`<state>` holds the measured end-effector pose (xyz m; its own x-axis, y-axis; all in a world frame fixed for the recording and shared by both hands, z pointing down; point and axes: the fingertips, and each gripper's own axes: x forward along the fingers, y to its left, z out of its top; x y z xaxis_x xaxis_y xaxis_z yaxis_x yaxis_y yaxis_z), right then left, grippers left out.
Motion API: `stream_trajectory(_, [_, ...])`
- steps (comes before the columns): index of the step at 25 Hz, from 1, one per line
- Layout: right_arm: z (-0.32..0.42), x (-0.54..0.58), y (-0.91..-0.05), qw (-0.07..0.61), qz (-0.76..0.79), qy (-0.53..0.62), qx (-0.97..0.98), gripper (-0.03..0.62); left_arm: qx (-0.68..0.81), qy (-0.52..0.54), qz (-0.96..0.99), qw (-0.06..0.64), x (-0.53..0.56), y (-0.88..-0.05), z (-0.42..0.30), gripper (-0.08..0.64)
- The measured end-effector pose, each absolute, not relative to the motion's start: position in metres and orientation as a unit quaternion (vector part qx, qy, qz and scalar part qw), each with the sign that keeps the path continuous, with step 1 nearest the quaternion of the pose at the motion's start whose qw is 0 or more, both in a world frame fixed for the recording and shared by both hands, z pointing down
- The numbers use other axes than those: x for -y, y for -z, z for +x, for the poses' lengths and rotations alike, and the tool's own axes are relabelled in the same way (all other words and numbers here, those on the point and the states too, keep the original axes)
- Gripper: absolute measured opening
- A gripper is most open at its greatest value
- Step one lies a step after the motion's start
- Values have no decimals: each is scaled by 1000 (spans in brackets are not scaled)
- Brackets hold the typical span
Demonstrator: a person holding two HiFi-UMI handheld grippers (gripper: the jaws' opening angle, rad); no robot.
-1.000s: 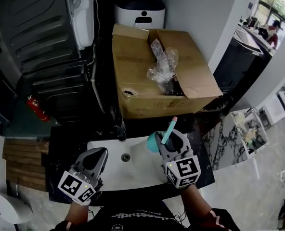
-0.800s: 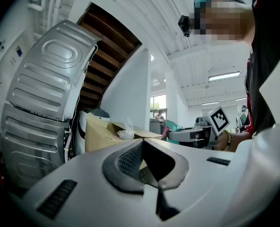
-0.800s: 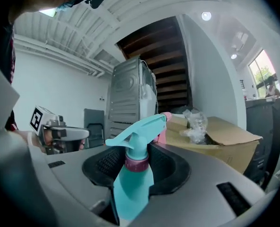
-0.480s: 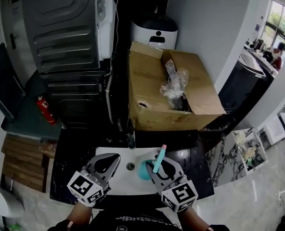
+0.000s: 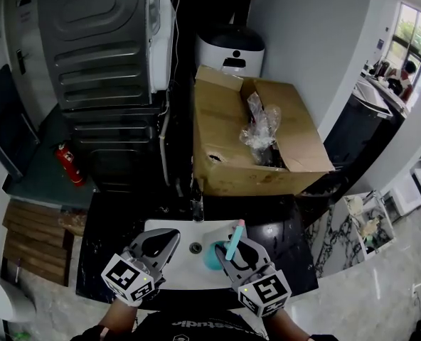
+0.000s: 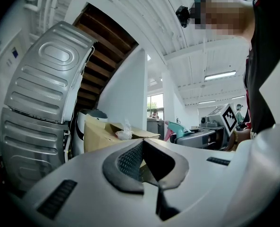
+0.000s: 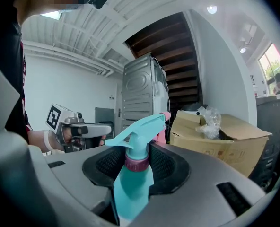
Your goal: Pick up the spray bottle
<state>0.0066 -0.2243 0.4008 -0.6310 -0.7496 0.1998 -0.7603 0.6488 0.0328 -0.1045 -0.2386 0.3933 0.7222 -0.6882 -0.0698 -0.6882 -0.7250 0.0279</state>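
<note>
The teal spray bottle [image 7: 133,181] is pinched at its neck by the right hand-held gripper [image 5: 230,253] above the sink [image 5: 173,265]; light, stiff, probably slick plastic, so the neck seems the safest hold. The left hand-held gripper [image 5: 158,241] is pressed together, empty.
</note>
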Motion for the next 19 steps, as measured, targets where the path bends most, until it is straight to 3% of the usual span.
stream_trajectory(19, [1, 224, -402, 92, 414, -31, 905, 183, 365, 43, 930, -8, 238, -385, -104, 15])
